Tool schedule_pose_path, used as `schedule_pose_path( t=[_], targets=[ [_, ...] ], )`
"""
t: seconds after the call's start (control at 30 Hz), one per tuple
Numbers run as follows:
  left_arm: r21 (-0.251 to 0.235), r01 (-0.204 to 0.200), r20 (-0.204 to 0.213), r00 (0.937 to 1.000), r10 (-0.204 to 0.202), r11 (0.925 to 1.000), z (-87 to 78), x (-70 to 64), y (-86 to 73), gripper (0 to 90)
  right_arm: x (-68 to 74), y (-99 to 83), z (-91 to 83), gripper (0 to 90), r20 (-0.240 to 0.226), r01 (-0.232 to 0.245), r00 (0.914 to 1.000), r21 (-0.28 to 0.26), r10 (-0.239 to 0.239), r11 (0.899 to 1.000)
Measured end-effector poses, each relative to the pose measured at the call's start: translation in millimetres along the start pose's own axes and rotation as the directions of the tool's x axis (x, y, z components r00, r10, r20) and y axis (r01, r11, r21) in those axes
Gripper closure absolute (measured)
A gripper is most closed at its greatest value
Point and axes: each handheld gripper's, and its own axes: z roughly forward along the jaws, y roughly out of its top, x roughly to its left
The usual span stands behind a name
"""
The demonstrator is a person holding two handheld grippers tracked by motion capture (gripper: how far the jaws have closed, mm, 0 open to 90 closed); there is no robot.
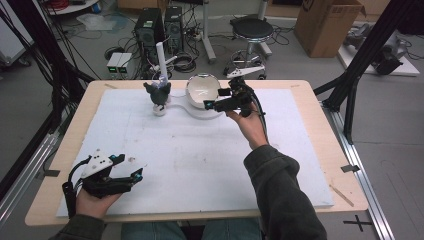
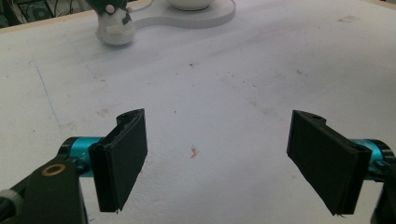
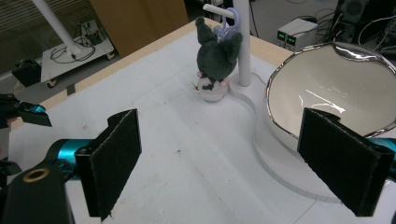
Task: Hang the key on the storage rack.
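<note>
Beside the bowl's (image 1: 202, 90) rim the right gripper (image 1: 220, 98) gapes wide; left gripper (image 1: 127, 167) wide over bare foam.

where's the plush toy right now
The plush toy hangs by the white post at the table's far edge in the high view, just left of the white bowl; the right tongs are near the bowl.

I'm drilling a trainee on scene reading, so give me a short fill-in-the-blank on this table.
1. The plush toy hangs from a ____ stand.
2. The right gripper hovers with jaws ____ beside the bowl.
3. The left gripper holds ____.

Missing words: white; open; nothing
</note>
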Motion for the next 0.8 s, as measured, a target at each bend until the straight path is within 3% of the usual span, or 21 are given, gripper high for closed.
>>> schedule_pose_path(
  t=[0.33, 0.8],
  targets=[
    [0.008, -0.003, -0.003, 1.0, 0.003, 1.0, 0.0, -0.1, 0.1, 20.7, -1.7, -13.0, -12.2, 12.6, 0.011, 0.013, 0.9999, 0.006, -0.013, 1.0],
    [0.008, -0.01, 0.005, 0.9999, 0.01, 0.9999, 1.0, -1.5, 0.7, 20.7, -6.9, -39.1, -27.8, 12.4, 0.037, -0.017, 0.9992, -0.001, 0.017, 1.0]
  ],
)
